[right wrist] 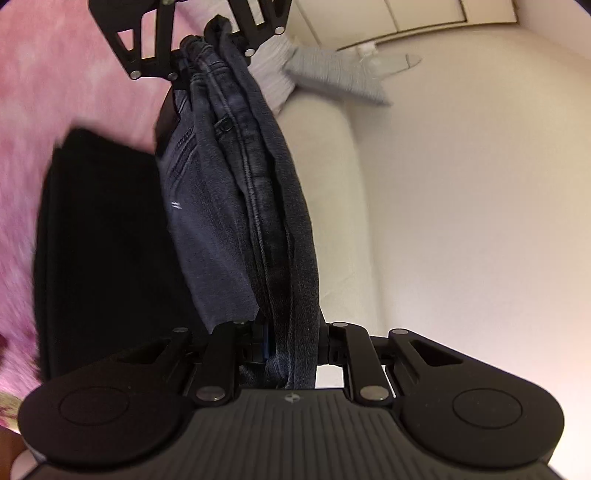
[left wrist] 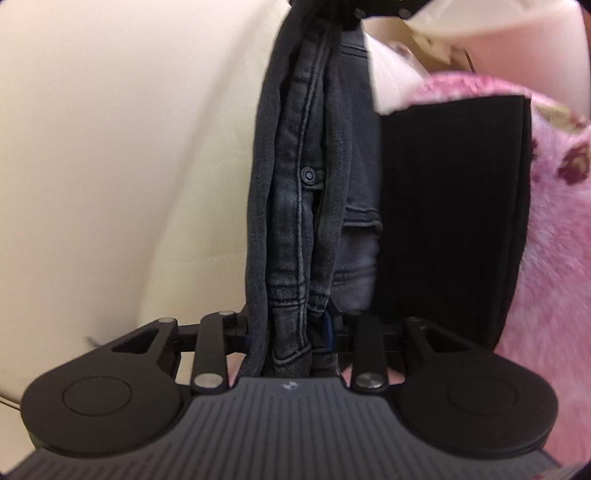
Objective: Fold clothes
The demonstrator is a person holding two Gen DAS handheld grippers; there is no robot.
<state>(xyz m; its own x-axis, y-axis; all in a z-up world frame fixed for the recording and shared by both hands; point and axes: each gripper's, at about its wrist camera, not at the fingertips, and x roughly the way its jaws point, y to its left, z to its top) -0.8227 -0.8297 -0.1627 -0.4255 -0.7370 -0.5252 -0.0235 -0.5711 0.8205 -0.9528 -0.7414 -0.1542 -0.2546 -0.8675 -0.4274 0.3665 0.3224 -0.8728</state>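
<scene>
Jeans (left wrist: 295, 192) bunched, stretched between both ends: left hand-held gripper (left wrist: 291, 328) clamped on one end, right hand-held gripper (right wrist: 291, 343) on the other, likely carrying them taut toward black folded garment (left wrist: 450, 214) on pink blanket (left wrist: 554, 240).

The left tongs (left wrist: 288, 332) pinch bunched dark jeans (left wrist: 295, 184), stretched away to the right tongs (left wrist: 347, 14) above. Right of the jeans lies a folded black garment (left wrist: 450, 214) on pink fleece (left wrist: 554, 240); left, cream sheet (left wrist: 122, 155).
</scene>
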